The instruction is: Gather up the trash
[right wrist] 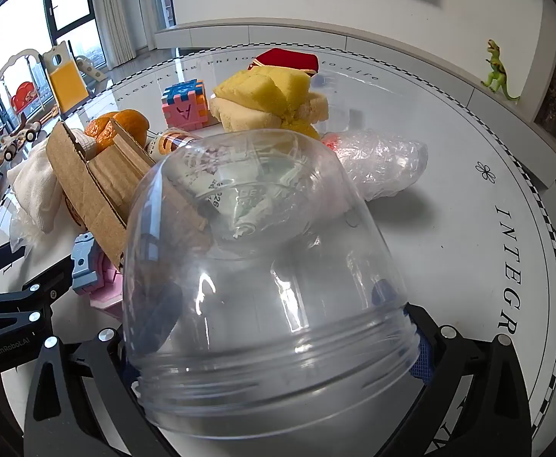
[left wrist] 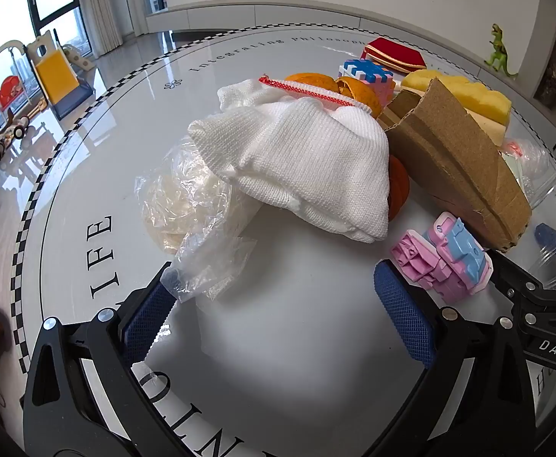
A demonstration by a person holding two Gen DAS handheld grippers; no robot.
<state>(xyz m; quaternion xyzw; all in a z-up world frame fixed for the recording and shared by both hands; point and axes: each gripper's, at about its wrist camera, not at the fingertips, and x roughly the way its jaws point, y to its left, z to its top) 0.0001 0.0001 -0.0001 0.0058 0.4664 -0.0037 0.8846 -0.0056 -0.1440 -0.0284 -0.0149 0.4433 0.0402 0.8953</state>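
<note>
My left gripper (left wrist: 278, 285) is open and empty above the round white table (left wrist: 87, 152). A crumpled clear plastic bag (left wrist: 190, 213) lies just ahead of its left finger, partly over the fingertip. A white knit cloth (left wrist: 297, 160) lies beyond, over orange peel (left wrist: 398, 190). A torn cardboard piece (left wrist: 457, 160) lies to the right. My right gripper (right wrist: 274, 297) is shut on a clear plastic jar (right wrist: 262, 266), held on its side with the opening toward the camera. Through and past the jar I see cardboard (right wrist: 87, 182), orange peel (right wrist: 121, 125) and a clear plastic wrap (right wrist: 380, 163).
A pink and blue toy (left wrist: 445, 259) sits by the left gripper's right finger. A yellow sponge (right wrist: 266, 95), a foam puzzle cube (right wrist: 184, 106), a red box (right wrist: 285, 59) and a small bottle (right wrist: 175, 141) lie further back. A green dinosaur (right wrist: 497, 72) stands on the ledge.
</note>
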